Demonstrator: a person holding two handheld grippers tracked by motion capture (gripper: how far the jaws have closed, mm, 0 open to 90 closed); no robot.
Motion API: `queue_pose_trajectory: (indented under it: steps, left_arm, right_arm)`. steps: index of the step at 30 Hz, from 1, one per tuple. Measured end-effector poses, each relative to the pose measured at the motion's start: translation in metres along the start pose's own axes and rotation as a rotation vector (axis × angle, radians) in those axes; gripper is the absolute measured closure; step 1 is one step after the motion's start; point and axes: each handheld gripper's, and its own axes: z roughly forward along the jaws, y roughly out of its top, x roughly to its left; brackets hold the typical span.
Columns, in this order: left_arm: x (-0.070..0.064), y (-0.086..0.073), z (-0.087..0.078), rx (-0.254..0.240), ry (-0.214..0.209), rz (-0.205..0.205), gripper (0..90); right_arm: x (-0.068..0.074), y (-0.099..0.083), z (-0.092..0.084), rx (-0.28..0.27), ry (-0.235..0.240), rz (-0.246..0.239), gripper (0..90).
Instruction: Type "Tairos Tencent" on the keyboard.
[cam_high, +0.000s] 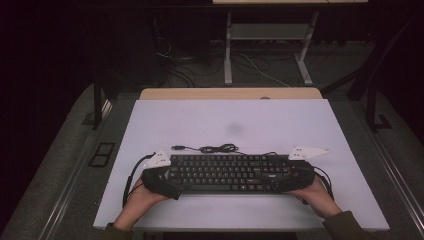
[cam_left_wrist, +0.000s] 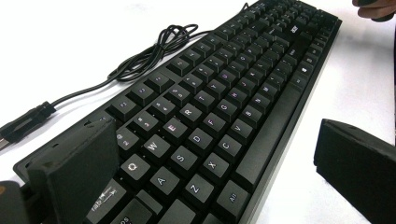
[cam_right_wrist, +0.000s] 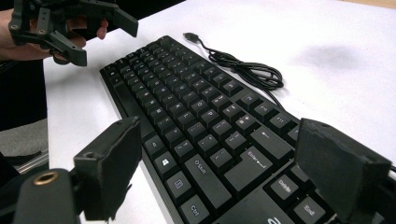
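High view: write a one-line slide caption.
Two open grippers, left and right, flank a black keyboard on the white table.

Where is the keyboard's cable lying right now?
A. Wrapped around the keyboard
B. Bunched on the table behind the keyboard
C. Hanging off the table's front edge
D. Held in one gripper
B: the cable lies loosely coiled on the white table just beyond the keyboard, its plug end free.

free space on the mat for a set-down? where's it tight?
Bare room: the broad far part of the white mat, beyond the coiled cable, and the near strip between keyboard and mat edge. Crowded: the keyboard's two ends, where the left gripper and right gripper straddle it, jaws open.
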Motion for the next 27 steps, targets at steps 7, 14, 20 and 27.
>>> queue_pose_trajectory:
  steps: [7, 14, 20, 27]
  left_arm:
    - [0.000, 0.000, 0.001, 0.000, 0.000, -0.001, 0.0]
    - [0.000, 0.000, 0.001, 0.002, -0.003, -0.001, 0.0]
    - [0.000, 0.000, 0.001, 0.004, -0.003, 0.001, 0.0]
    - [0.000, 0.001, 0.002, 0.008, -0.003, 0.002, 0.0]
  right_arm:
    - [0.000, 0.001, 0.006, 0.019, 0.024, -0.003, 22.5]
    - [0.002, 0.005, 0.013, 0.035, 0.032, -0.020, 31.5]
    - [0.007, 0.005, 0.021, 0.066, 0.049, -0.038, 43.7]
    - [0.008, 0.002, 0.026, 0.100, 0.058, -0.054, 54.6]
